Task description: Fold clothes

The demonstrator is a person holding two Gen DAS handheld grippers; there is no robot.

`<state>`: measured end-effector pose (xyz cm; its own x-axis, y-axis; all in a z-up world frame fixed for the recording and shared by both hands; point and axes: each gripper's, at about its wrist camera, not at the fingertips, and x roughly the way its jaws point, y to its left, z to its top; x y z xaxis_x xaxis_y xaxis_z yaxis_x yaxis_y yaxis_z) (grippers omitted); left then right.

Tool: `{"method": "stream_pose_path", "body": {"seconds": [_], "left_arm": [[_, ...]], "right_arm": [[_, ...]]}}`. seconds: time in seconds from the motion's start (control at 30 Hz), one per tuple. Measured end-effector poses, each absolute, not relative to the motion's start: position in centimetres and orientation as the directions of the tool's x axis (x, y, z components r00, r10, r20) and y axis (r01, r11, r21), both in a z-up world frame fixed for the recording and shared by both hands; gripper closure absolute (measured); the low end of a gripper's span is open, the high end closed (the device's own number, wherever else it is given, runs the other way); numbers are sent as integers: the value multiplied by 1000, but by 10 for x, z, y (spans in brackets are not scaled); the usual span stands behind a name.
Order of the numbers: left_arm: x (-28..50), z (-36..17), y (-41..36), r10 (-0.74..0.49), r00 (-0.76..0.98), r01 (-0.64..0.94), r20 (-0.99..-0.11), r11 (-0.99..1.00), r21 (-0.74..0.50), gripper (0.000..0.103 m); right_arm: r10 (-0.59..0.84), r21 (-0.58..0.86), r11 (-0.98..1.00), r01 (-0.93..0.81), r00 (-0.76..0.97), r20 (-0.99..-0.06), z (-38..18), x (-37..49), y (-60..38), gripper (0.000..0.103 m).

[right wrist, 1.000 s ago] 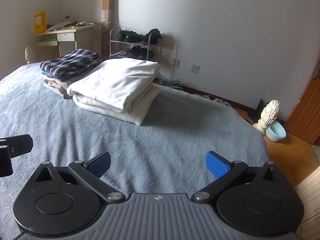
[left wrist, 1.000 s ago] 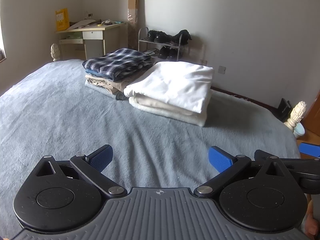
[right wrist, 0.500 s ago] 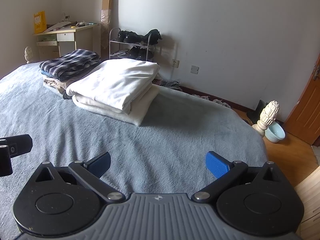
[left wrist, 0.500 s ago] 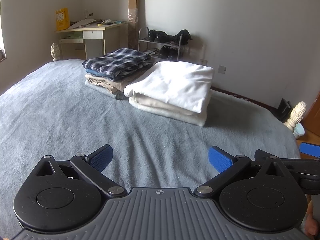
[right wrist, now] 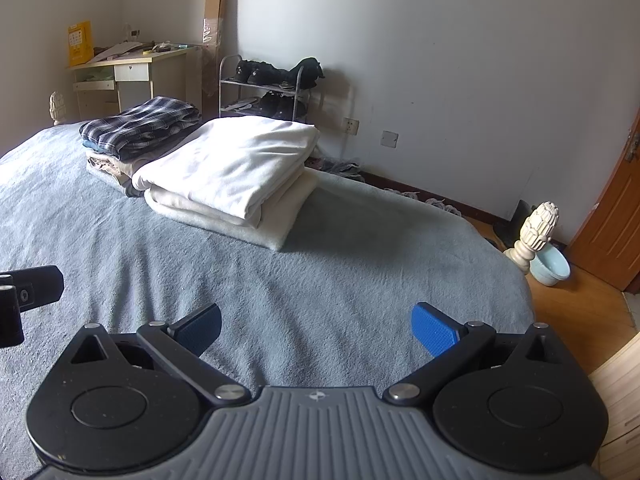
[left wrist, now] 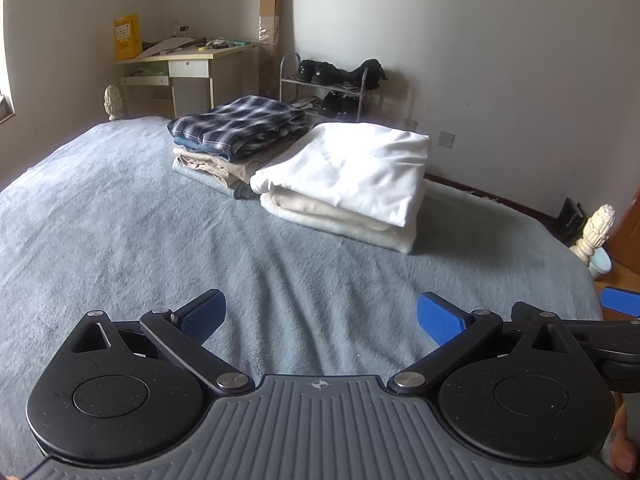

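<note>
Left gripper [left wrist: 321, 316] and right gripper [right wrist: 316, 330] hover side by side over the grey-blue bed [left wrist: 120, 240], jaws spread wide, holding nothing. Folded clothes lie well ahead on the bed: a white stack [left wrist: 352, 176] touching a pile topped by a plaid shirt [left wrist: 236, 126].

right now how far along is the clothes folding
Looks finished: a plaid-topped pile and a white pile sit folded side by side on the bed. Nothing in hand: left gripper and right gripper are open, empty. No unfolded clothes in view.
</note>
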<state>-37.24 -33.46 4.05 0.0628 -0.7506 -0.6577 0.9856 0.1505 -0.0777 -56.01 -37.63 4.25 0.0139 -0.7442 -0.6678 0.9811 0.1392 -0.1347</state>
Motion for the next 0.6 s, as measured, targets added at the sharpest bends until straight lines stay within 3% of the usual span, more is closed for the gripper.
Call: {"method": "stream_pose_path", "body": {"seconds": [0.6], "left_arm": [[-370, 41, -335, -752, 74, 984, -655, 161, -73, 0]], "right_arm": [[-747, -135, 140, 981, 16, -664, 44, -560, -375, 0]]}}
